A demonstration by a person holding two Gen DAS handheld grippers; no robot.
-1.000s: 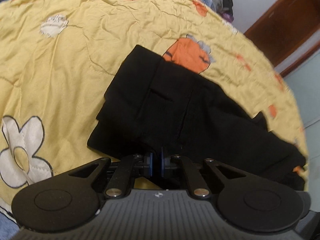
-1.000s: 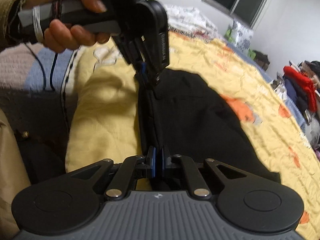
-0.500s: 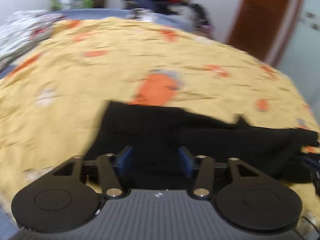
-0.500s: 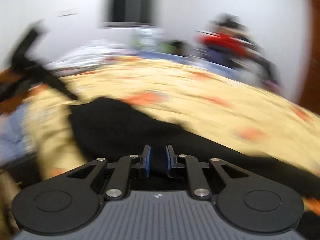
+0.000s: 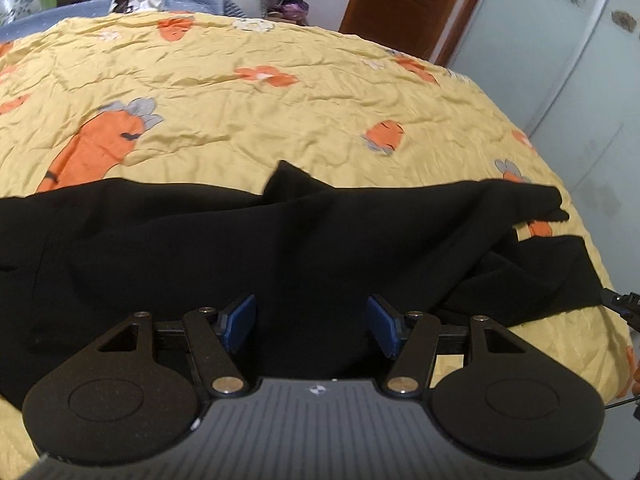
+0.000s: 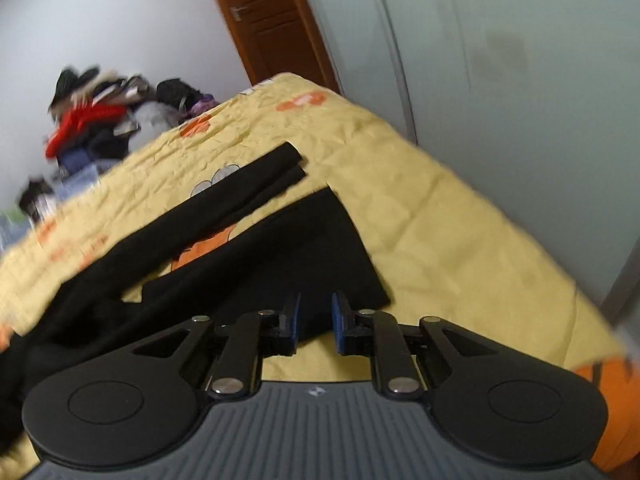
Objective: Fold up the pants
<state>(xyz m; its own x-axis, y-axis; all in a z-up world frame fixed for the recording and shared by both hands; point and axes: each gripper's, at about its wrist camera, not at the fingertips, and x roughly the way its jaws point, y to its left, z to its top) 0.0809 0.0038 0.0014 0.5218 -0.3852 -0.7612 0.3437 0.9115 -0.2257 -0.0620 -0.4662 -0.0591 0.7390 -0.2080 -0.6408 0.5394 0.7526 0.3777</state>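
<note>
So the pants (image 5: pixel 280 248) were one black pair, lying lengthwise across the yellow carrot-print bedspread (image 5: pixel 280 112) near its front edge. By my read the fold was barely started — the waist end sat off to the left, and the two legs weren't lined up yet. In the right wrist view they ran apart as two separate strips, with a wedge of bedspread showing between them out toward the cuffs. I'd say what was left was stacking the legs, then folding the length over.

Count: one pair of pants, two legs, two grippers, one bedspread.

The left gripper (image 5: pixel 312 320) was spread wide over the middle of the fabric, pinching nothing. The right gripper (image 6: pixel 314 318) sat by the nearer cuff with a narrower gap — also holding nothing, as far as I could tell.
</note>
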